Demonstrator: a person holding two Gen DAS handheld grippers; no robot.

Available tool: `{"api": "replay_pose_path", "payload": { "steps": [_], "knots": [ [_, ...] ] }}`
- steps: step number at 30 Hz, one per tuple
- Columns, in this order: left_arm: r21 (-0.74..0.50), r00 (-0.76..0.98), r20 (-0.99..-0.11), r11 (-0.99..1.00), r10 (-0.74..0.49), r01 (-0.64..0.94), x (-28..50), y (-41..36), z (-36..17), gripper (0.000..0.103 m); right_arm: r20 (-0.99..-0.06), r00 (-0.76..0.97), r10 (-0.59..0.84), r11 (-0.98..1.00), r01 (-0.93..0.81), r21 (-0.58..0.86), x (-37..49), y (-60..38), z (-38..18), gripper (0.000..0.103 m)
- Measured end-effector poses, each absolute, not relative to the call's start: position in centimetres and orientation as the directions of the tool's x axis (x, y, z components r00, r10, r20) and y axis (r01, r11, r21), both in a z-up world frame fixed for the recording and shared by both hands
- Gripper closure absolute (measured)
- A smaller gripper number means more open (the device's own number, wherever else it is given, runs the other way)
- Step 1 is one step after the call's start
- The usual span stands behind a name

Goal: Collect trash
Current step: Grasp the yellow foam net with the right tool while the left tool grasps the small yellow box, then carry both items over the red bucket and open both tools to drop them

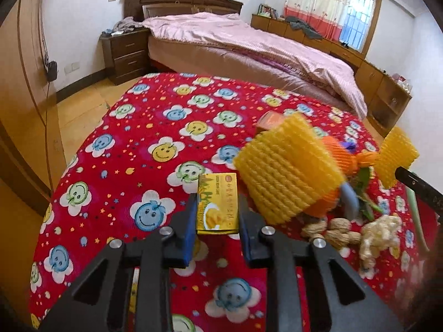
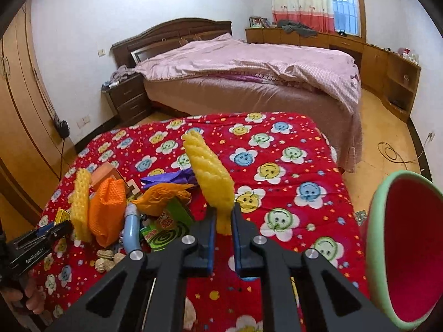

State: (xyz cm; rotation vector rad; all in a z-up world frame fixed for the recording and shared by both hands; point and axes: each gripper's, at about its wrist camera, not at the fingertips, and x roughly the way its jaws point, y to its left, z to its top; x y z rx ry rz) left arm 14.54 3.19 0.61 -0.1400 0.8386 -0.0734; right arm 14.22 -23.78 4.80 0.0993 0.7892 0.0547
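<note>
Yellow foam netting (image 2: pixel 211 178) is clamped upright between the closed blue pads of the right gripper (image 2: pixel 223 218), above the red smiley-print cloth (image 2: pixel 290 138). A yellow carton (image 1: pixel 218 203) is pinched between the pads of the left gripper (image 1: pixel 217 211). Remaining trash (image 2: pixel 133 215) is heaped left of the netting; a green-rimmed bin (image 2: pixel 387 207) is positioned at right.

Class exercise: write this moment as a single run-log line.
left gripper: shut on yellow box | right gripper: shut on yellow foam net | bin: right | remaining trash: on red cloth
</note>
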Motion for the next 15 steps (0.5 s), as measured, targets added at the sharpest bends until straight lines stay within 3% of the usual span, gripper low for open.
{"api": "replay_pose_path", "payload": {
  "steps": [15],
  "knots": [
    [-0.159, 0.71, -0.666, 0.974, -0.228, 0.164, 9.7, -2.0, 6.9, 0.077, -0.628, 0.772, 0.101, 0.978, 0.039, 0.204, 6.3, -26.9, 9.6, 0.091]
  ]
}}
